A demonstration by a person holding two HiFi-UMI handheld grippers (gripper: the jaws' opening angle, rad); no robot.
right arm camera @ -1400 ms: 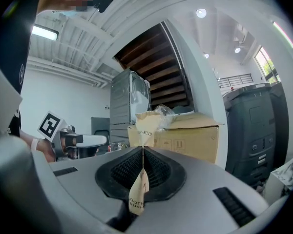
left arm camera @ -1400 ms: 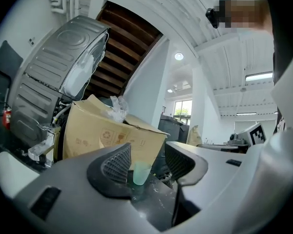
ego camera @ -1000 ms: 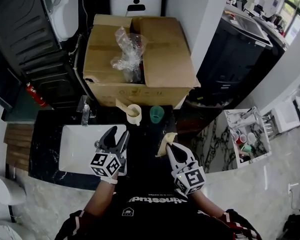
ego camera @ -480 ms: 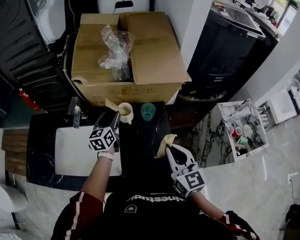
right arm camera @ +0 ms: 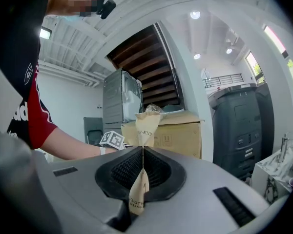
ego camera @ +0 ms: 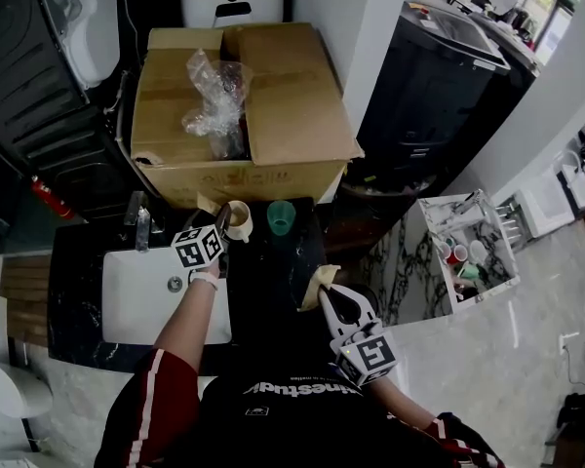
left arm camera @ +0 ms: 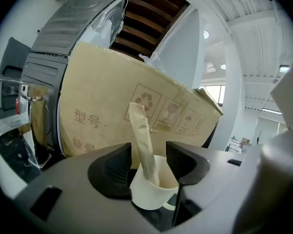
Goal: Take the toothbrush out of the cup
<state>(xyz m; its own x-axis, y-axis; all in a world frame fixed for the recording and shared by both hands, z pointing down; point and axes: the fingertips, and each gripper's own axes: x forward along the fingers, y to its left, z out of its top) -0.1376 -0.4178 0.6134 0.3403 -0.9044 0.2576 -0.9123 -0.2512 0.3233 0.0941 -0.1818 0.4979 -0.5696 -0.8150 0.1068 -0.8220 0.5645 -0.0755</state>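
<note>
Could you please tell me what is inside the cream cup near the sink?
A long tan paper packet stands slanted in the cup, its top well above the rim. The cup wall hides its lower end, and the paper covers whatever is inside it.

surface: black stone-look counter (ego camera: 273,281) | inset: white sink (ego camera: 136,305), left part of the top | faucet (ego camera: 139,224): at sink's back edge | cream cup (ego camera: 239,220): upright, near back edge | green cup (ego camera: 281,216): upright, just right of cream cup, apart | cardboard box (ego camera: 273,178): right behind the cups, can't tell if it sits on the counter
</note>
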